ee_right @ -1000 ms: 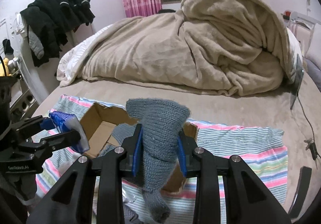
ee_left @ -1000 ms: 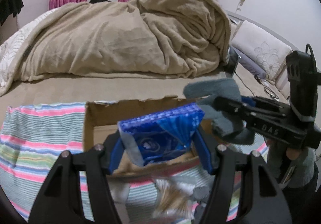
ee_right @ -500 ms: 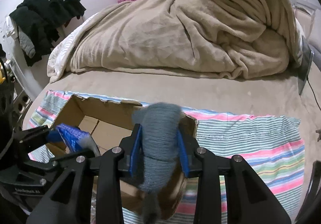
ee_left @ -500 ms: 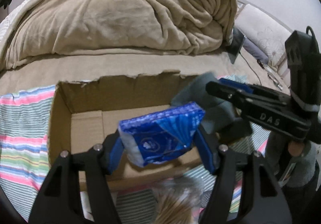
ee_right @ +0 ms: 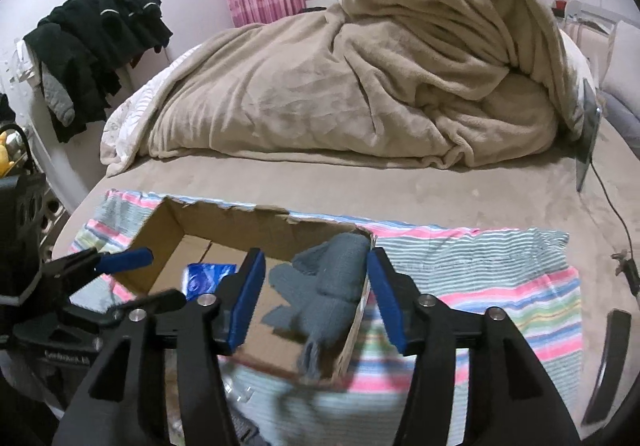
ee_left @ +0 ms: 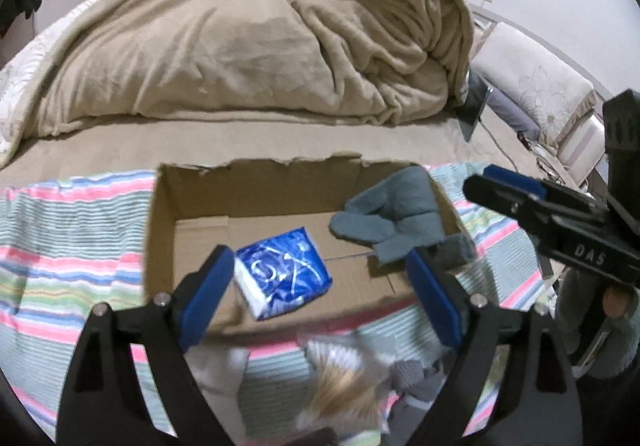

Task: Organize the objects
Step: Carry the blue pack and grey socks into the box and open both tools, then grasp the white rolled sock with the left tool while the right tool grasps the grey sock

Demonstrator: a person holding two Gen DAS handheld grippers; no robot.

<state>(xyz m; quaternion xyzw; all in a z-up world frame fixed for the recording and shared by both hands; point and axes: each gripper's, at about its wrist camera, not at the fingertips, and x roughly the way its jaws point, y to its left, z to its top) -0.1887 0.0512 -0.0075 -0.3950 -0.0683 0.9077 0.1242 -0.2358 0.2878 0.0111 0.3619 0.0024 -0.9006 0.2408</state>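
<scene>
Left wrist view: the left tongs (ee_left: pixel 320 286), which half a second ago pinched a blue tissue pack (ee_left: pixel 283 271), now stand spread, and the pack lies loose at lower centre of the frame, inside the cardboard box (ee_left: pixel 256 190) or just dropping onto its floor; the blur leaves that open. At right of centre a grey knitted glove (ee_left: pixel 394 214) is draped over the box's right wall, part inside and its cuff hanging outside. The right tongs (ee_left: pixel 516 192) reach in from the right edge; this view does not show their spread. A blurred bag of pale sticks (ee_left: pixel 344 386) and more grey knit lie at the bottom of the frame on the striped cloth (ee_left: pixel 72 230). Right wrist view: the right tongs (ee_right: pixel 316 296) are likewise spread wide and empty, the glove released between and beyond them, slumped over the box's near right corner at centre frame. The tissue pack shows as a blue patch on the box floor at lower left of centre, beside the left tongs at the left edge. Both items appear delivered, so this stage of the tidying looks done, though the glove may yet slide out. The pack is glossy blue film with white print; the glove is soft, limp and ribbed.
</scene>
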